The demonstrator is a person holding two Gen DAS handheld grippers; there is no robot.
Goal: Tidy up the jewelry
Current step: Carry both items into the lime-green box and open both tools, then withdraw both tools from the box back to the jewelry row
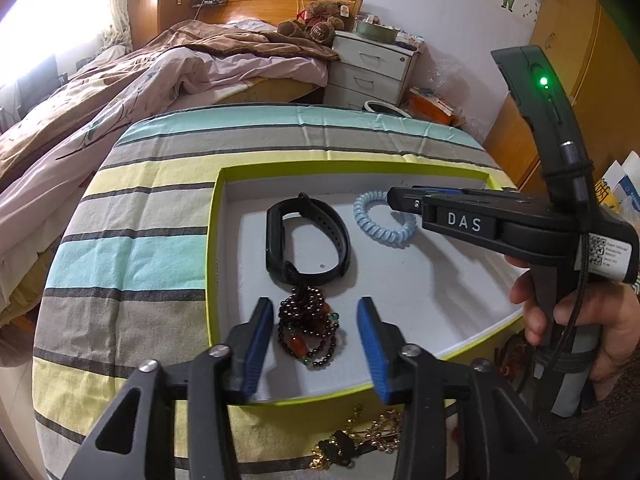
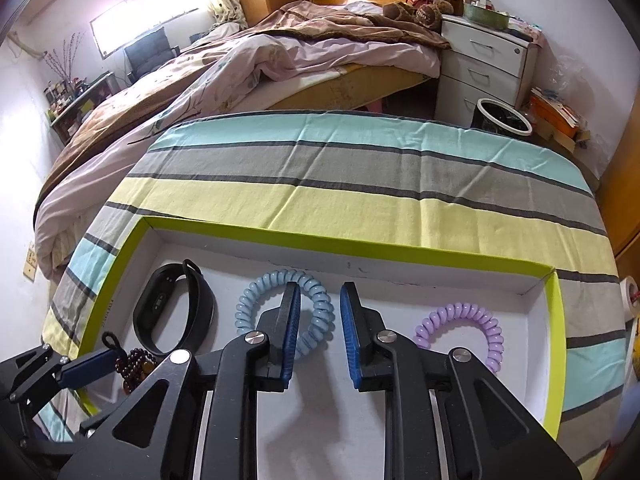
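A white tray with a lime-green rim lies on the striped cloth. In it are a black fitness band, a blue coil ring, a purple coil ring and a dark beaded bracelet. My left gripper stands open astride the beaded bracelet, which rests on the tray floor with neither pad touching it. My right gripper is open over the blue coil ring. The ring's right arc lies between the pads, unpressed.
Gold-coloured jewelry lies on the striped cloth in front of the tray. A person's hand holds the right gripper's handle. Behind the table are a bed, a white drawer cabinet and a bin.
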